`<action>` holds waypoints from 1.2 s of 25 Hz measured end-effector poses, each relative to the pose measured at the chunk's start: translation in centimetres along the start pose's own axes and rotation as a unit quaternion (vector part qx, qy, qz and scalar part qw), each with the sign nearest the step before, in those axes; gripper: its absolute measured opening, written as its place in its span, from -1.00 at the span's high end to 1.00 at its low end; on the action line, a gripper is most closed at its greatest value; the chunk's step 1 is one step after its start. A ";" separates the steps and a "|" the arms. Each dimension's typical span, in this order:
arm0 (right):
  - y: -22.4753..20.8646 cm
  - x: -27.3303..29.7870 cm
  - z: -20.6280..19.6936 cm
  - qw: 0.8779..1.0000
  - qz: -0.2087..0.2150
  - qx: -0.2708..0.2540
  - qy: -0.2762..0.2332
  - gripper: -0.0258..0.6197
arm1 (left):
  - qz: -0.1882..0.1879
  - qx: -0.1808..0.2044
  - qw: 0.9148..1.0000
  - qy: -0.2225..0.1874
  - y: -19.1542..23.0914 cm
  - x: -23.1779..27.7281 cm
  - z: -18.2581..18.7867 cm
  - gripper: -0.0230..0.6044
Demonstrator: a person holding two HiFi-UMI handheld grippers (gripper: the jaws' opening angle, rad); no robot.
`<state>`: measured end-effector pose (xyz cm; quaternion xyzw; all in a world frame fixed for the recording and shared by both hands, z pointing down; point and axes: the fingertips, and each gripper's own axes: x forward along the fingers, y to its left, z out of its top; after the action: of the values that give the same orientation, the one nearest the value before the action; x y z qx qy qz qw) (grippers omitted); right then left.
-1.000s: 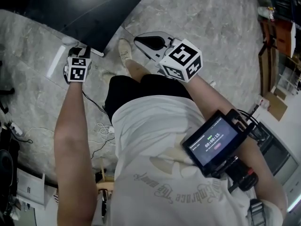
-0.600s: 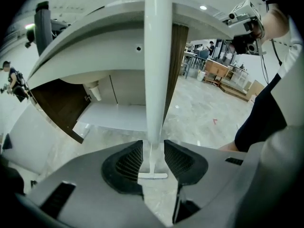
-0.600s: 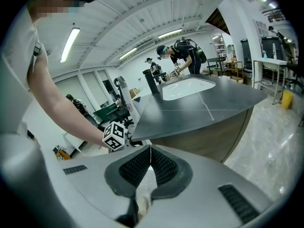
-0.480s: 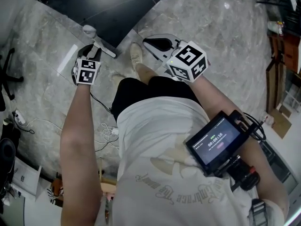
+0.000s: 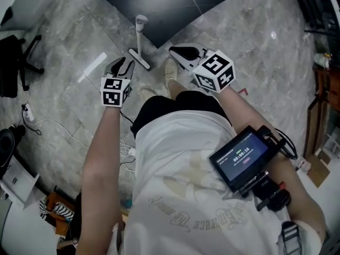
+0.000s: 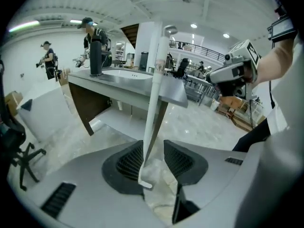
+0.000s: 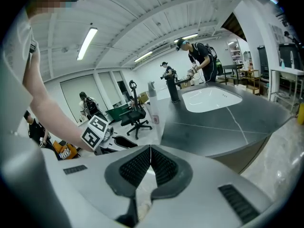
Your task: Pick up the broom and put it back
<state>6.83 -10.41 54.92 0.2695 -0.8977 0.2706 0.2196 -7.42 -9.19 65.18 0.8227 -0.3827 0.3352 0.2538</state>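
Head view looks down on a glossy, grey-veined stone floor and the edge of a dark, smooth counter. The broom is a slim white pole with a rounded cap on top and a short, flat white crossbar at its foot. It stands nearly upright on the floor against the counter edge.

The left gripper is a matte grey shell with a black-and-white marker cube. Its ribbed black pads stand spread; the jaws have just been opening. In the left gripper view the pole rises through the gap between the jaws of the left gripper, closer to the left pad, with its crossbar low in the gap. Neither pad presses on it. From above, the broom's foot sits just ahead of the left gripper's tips and a little to their right, near but not touching.

The right gripper, of the same grey shell and cube, has its ribbed pads pressed together at the tips of the right gripper, with nothing pinched. The broom lies to its left, clear of it.
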 end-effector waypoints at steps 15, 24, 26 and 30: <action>10.0 -2.3 5.4 0.996 0.010 -0.052 -0.071 0.87 | 0.027 -0.057 0.984 -0.167 -2.0 -17.4 3.5 0.89; 13.5 -3.1 6.0 0.993 0.017 -0.078 -0.089 0.87 | 0.034 -0.080 0.977 -0.196 -3.0 -21.6 2.0 0.89; 13.9 -3.1 5.2 0.993 0.015 -0.072 -0.088 0.87 | 0.036 -0.088 0.977 -0.191 -3.2 -22.0 0.7 0.89; 15.9 -3.0 3.9 0.994 0.020 -0.064 -0.083 0.87 | 0.039 -0.092 0.979 -0.180 -4.0 -23.4 -1.4 0.89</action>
<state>-1.43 -0.35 44.50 0.2584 -0.9337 0.1933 0.1553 -16.05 4.79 47.94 0.8272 -0.4828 0.1547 0.2424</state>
